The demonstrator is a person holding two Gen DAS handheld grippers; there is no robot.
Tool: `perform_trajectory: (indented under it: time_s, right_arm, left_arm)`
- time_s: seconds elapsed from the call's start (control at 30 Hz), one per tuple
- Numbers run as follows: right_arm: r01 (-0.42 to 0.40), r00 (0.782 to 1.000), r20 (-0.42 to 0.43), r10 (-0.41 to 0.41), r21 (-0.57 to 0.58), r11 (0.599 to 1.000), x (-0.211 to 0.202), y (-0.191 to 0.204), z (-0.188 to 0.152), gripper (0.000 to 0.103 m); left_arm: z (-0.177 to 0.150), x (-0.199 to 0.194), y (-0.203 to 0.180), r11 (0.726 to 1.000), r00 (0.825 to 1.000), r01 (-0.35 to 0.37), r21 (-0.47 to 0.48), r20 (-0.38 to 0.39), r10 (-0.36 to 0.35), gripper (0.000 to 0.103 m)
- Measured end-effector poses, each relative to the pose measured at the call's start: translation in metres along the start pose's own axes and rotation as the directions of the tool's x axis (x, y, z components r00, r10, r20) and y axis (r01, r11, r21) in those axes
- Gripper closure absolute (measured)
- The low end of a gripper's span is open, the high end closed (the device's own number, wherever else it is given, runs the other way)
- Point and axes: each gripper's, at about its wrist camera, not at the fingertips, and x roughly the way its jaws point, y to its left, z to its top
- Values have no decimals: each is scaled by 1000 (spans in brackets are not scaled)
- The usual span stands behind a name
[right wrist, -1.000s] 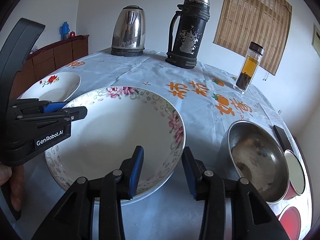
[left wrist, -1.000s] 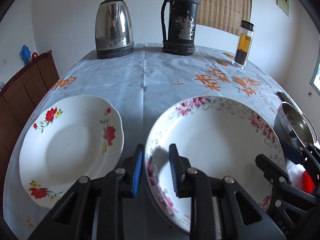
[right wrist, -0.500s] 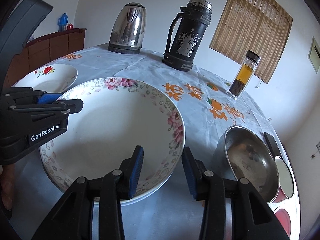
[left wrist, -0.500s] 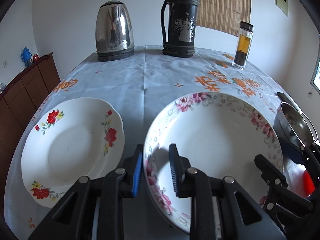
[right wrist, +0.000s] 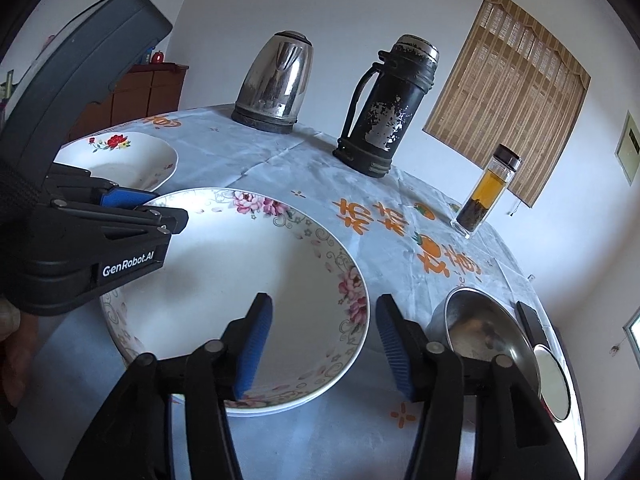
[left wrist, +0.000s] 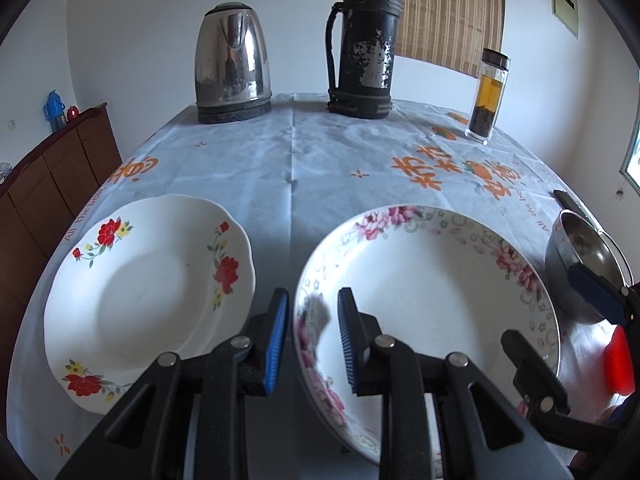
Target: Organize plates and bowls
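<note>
A large pink-flowered plate point(left wrist: 432, 280) lies on the table in front of both grippers. My left gripper point(left wrist: 313, 294) is shut on its left rim, one pad inside and one outside; in the right wrist view that gripper point(right wrist: 160, 208) shows at the plate's point(right wrist: 248, 272) left edge. My right gripper point(right wrist: 323, 300) straddles the right rim with its jaws opening, pads clear of the plate; in the left wrist view it point(left wrist: 560, 312) shows at the right. A smaller red-flowered plate point(left wrist: 148, 280) sits to the left.
A steel bowl point(right wrist: 488, 332) stands just right of the big plate, with a round lidded cup point(right wrist: 554, 380) and a dark flat object point(right wrist: 528, 320) beyond. At the back stand a kettle point(left wrist: 232, 72), a black thermos point(left wrist: 364, 48) and a tea bottle point(left wrist: 488, 96).
My right gripper's jaws have spread wide off the plate's right rim, and that hand has rolled and drawn slightly right. The left gripper keeps its hold.
</note>
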Motion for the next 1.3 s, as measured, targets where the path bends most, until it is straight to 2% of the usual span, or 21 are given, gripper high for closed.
perform_trajectory:
  time_s: [0.17,0.37,0.43,0.5,0.57,0.7,0.87,0.9,0.97,1.03,1.13,1.3]
  right_arm:
    - [-18,999,29,18,-11,1000,-4,2,1,37]
    - [-54,997,52,50,76,996,-5,-14,0,36]
    - [-70,996,60,64,97,993,-6,-19,-1,35]
    - [-73,995,73,65,110,991,-8,-21,-1,35]
    - [-71,995,80,62,120,990,-9,-22,-2,34]
    - [-75,994,95,61,146,987,-10,-27,-3,34]
    - [-84,987,145,64,137,987,-20,-27,-4,34]
    - [-88,986,156,66,136,987,-21,-27,-5,35]
    - [-93,982,175,68,142,985,-24,-29,-6,45]
    - [-104,981,177,77,147,984,-24,-30,-5,50]
    - [-152,980,151,128,155,976,-18,-28,-3,50]
    - [-288,955,136,265,200,936,-15,-20,6,56]
  left_arm:
    - [0,-1,1,1000,1000,-10,-6,12,10,77]
    - [0,-1,3,1000,1000,-11,-14,12,11,76]
    - [0,-2,3,1000,1000,-14,-14,15,14,73]
    - [0,-4,3,1000,1000,-15,-18,25,15,63]
    - [0,-8,5,1000,999,-8,-25,40,9,60]
    - [4,-17,11,998,997,-30,-50,76,33,59]
    - [6,-37,23,996,993,3,-91,115,8,59]
    - [6,-43,25,996,992,5,-89,126,6,59]
    - [6,-53,29,997,989,0,-77,147,11,59]
    - [6,-60,36,998,986,-23,-63,161,33,59]
    - [8,-64,54,996,985,-71,-59,154,79,57]
    - [14,-61,99,981,975,-166,-100,130,178,57]
